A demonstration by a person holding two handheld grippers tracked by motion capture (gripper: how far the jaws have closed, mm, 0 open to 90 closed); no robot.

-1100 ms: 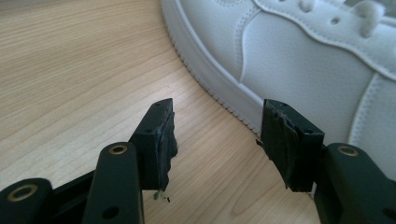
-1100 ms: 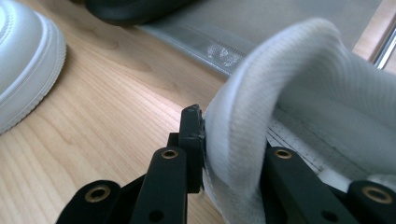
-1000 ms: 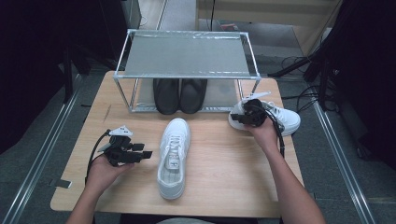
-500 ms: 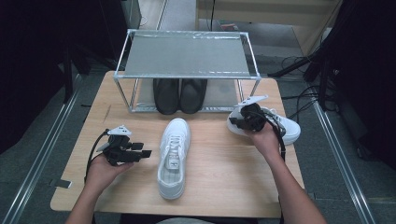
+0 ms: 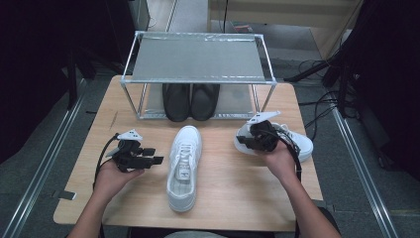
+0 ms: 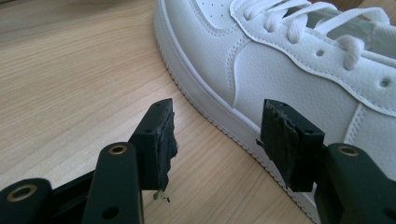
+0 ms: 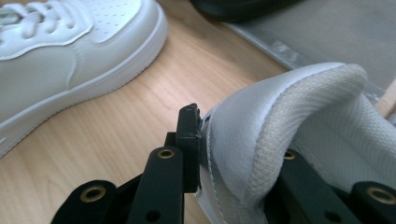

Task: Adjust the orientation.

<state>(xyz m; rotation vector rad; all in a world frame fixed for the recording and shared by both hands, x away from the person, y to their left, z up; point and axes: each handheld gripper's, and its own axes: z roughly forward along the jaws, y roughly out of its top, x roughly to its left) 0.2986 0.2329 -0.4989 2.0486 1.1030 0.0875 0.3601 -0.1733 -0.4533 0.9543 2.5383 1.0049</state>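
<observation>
A white sneaker (image 5: 184, 166) lies in the middle of the wooden table (image 5: 237, 193), toe toward me. My left gripper (image 5: 153, 156) rests just left of it, open, with nothing between its pads; the left gripper view has the sneaker's side (image 6: 289, 70) close beyond the open left gripper (image 6: 217, 135). A second white sneaker (image 5: 297, 141) lies at the right. My right gripper (image 5: 252, 141) is shut on its heel collar. In the right gripper view one pad presses the outside of the heel (image 7: 289, 112) and the other jaw sits inside the shoe, at the right gripper (image 7: 233, 140).
A metal rack (image 5: 198, 57) with a grey top shelf stands at the back of the table. A pair of black shoes (image 5: 190, 101) sits under it. Bare table lies between the two white sneakers and along the near edge. Cables lie on the floor at right.
My right hand has pulled the right sneaker a little nearer and to the left, still gripping its heel. The left gripper and the middle sneaker have stayed put.
</observation>
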